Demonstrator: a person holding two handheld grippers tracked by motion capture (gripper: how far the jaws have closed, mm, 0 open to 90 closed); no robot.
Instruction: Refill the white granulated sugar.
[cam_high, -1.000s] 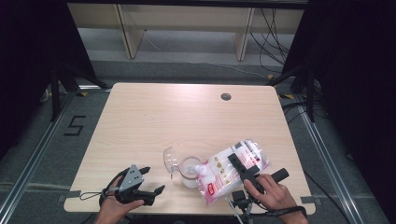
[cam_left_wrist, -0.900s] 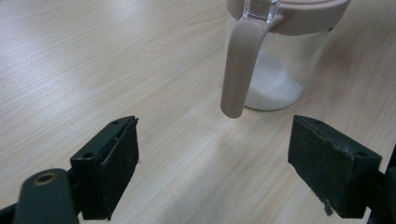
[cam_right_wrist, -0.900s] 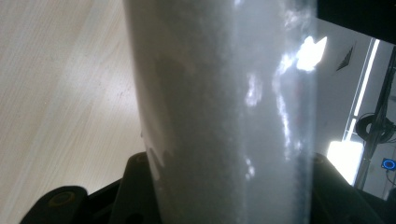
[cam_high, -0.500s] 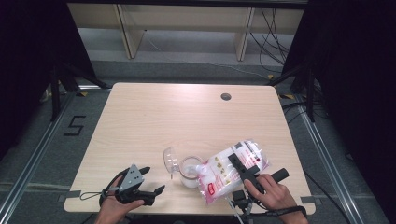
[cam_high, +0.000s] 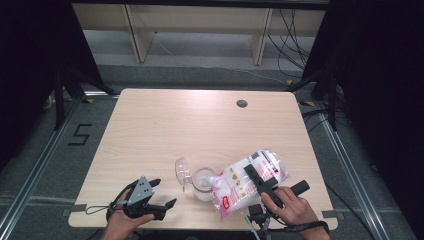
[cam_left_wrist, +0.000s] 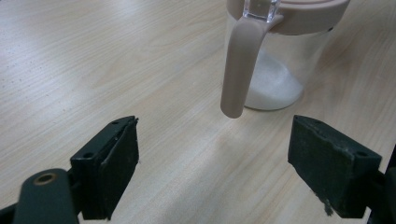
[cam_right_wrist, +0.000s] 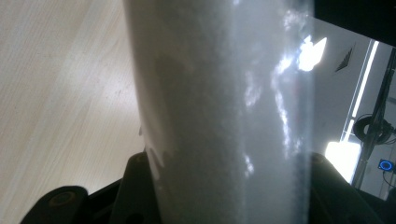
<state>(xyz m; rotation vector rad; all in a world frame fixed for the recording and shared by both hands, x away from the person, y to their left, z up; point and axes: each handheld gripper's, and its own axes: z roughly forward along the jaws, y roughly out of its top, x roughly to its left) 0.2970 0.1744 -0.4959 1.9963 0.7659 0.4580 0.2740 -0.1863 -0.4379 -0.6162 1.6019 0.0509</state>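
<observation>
Right gripper view put us closest to the grip: our right gripper (cam_high: 261, 181) had its two black jaws pressed on a clear plastic bag (cam_right_wrist: 219, 107) of white granules, the film bulging between them. From the high view, we held the bag tipped over a small clear jar (cam_high: 203, 181), its lower end at the jar's open mouth near the front edge of the table. We judged the bag soft and fairly heavy, its load free to shift, so a pinch across the middle, where the jaws sat, looked safer than one at a slack corner; the smooth film might slip if we eased off. The jar already held a low heap of white grains, and its clear hinged lid (cam_high: 182, 170) stood flipped up on the left side. In the left gripper view, the jar showed a pink rim and a pink handle (cam_left_wrist: 239, 65) hanging down its side. We took it for light, rigid and easy to tip. Our left gripper (cam_high: 161, 197) rested beside it on the table, well apart from the jar, jaws spread wide with nothing between them.

Beyond that lay the pale wood-grain table (cam_high: 200, 125), with a dark round cable hole (cam_high: 242, 103) near its far edge. Around the table we saw grey floor, black curtains, a shelf unit behind, and loose cables.
</observation>
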